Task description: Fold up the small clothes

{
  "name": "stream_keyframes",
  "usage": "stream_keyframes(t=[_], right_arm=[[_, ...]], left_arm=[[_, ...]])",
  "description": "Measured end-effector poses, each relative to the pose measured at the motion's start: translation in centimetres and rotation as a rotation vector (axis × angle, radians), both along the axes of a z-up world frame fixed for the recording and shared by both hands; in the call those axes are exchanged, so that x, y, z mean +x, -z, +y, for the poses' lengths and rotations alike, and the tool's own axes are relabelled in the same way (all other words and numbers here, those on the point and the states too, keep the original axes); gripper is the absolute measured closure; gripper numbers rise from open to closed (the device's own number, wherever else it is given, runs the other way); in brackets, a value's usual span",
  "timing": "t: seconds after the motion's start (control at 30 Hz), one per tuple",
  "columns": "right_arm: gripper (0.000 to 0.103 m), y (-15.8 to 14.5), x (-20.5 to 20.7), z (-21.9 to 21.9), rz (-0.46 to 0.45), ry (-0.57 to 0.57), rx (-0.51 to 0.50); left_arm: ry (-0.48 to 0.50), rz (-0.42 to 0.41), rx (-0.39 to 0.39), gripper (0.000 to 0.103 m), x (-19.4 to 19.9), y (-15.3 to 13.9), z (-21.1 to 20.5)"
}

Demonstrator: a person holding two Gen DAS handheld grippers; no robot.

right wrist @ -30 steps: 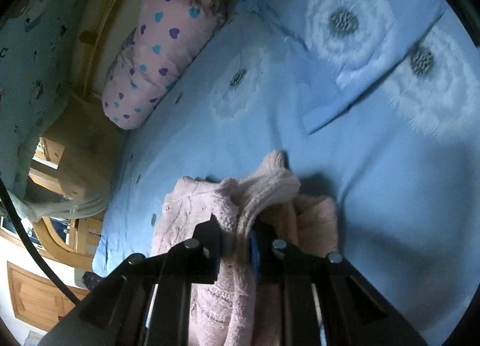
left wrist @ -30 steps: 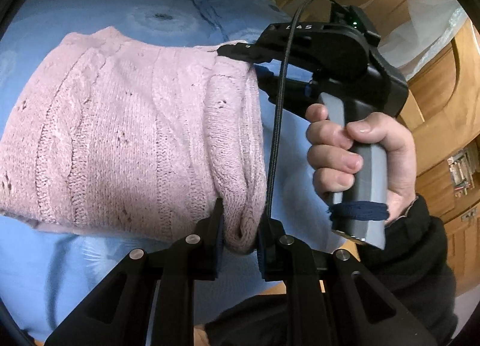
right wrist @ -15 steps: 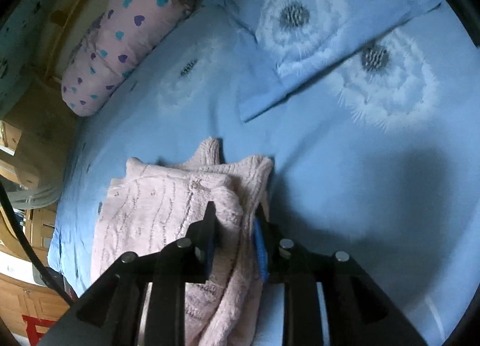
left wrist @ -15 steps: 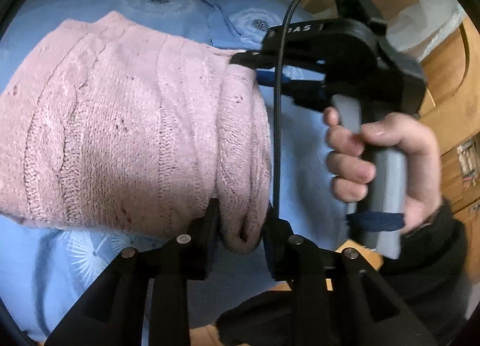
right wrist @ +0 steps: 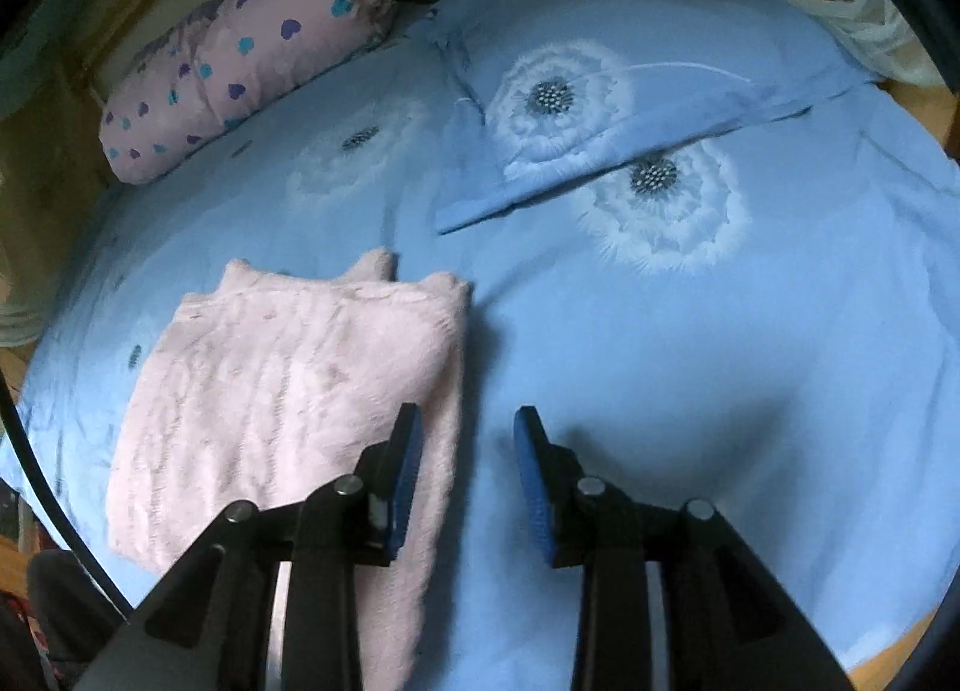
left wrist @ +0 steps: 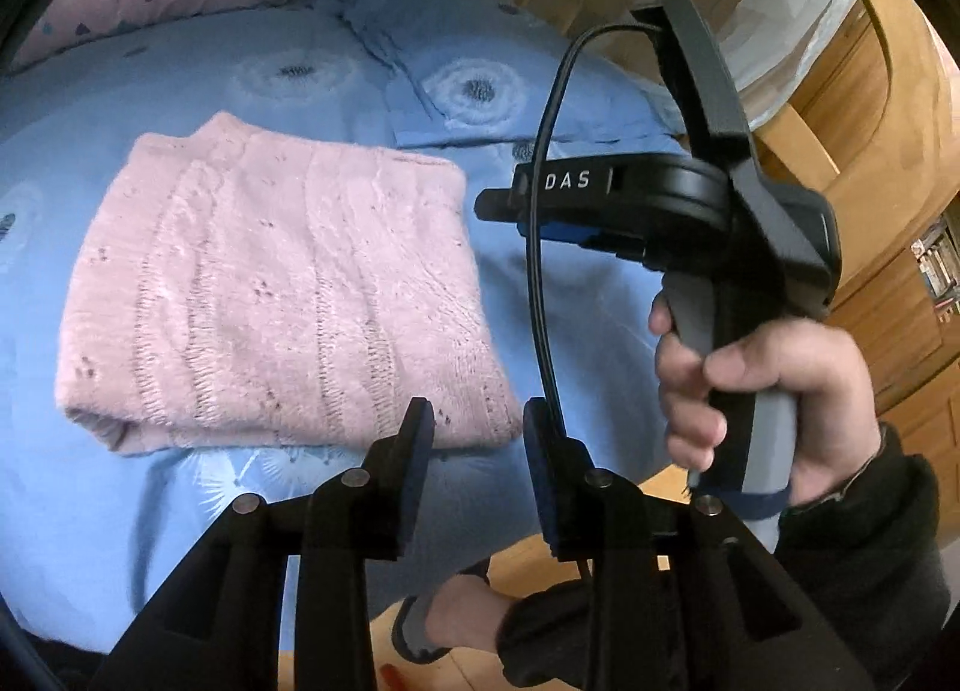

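A pink knitted sweater [left wrist: 276, 295] lies folded into a flat rectangle on the blue bedsheet [left wrist: 108, 499]. It also shows in the right wrist view [right wrist: 288, 403]. My left gripper [left wrist: 477, 433] is open and empty, raised just off the sweater's near right corner. My right gripper [right wrist: 465, 445] is open and empty, above the sweater's right edge; its body shows in the left wrist view [left wrist: 648, 205], held to the right of the sweater.
A pink pillow with hearts [right wrist: 240, 55] lies at the head of the bed, next to a blue dandelion-print pillow [right wrist: 630, 67]. Wooden furniture [left wrist: 888, 163] stands to the right. The bed's near edge and wooden floor [left wrist: 540, 571] are below.
Both grippers have let go of the sweater's edge and opened, then pulled back and up. The sweater now lies flat and folded on the bed.
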State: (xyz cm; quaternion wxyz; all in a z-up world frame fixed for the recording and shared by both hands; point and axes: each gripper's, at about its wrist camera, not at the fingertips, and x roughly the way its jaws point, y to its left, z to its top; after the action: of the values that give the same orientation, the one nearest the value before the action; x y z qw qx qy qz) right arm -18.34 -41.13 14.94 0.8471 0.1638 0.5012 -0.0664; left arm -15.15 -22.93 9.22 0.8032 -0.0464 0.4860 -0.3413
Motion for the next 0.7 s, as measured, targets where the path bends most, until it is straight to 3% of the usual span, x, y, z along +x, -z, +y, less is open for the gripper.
stream_keyframes(t=[0.3,0.4,0.47,0.53,0.63,0.7], right_arm=[[0.070,-3.2,-1.4,3.2,-0.081,-0.024,-0.025],[0.056,-3.8,-1.9,3.9,-0.097,-0.034,-0.048],[0.027,-3.6,-2.1,4.4,-0.101,-0.031,-0.062],[0.014,-2.9,-2.2,4.9,-0.085,-0.027,-0.086],[0.013,-0.7,-1.9,5.9,-0.022,-0.057,-0.120],[0.013,0.7,-1.5,6.2,0.017,-0.074,-0.137]], left_arm=[[-0.078,-0.089,-0.001,0.093,-0.2,-2.8,4.6],[-0.123,-0.127,-0.003,0.090,-0.2,-3.6,7.4],[-0.192,-0.153,0.002,0.086,0.1,-3.0,10.4],[-0.254,-0.137,0.023,0.084,0.5,-1.4,12.8],[-0.324,-0.027,0.024,0.084,2.0,2.5,15.6],[-0.316,0.011,0.025,0.084,2.6,4.7,16.0]])
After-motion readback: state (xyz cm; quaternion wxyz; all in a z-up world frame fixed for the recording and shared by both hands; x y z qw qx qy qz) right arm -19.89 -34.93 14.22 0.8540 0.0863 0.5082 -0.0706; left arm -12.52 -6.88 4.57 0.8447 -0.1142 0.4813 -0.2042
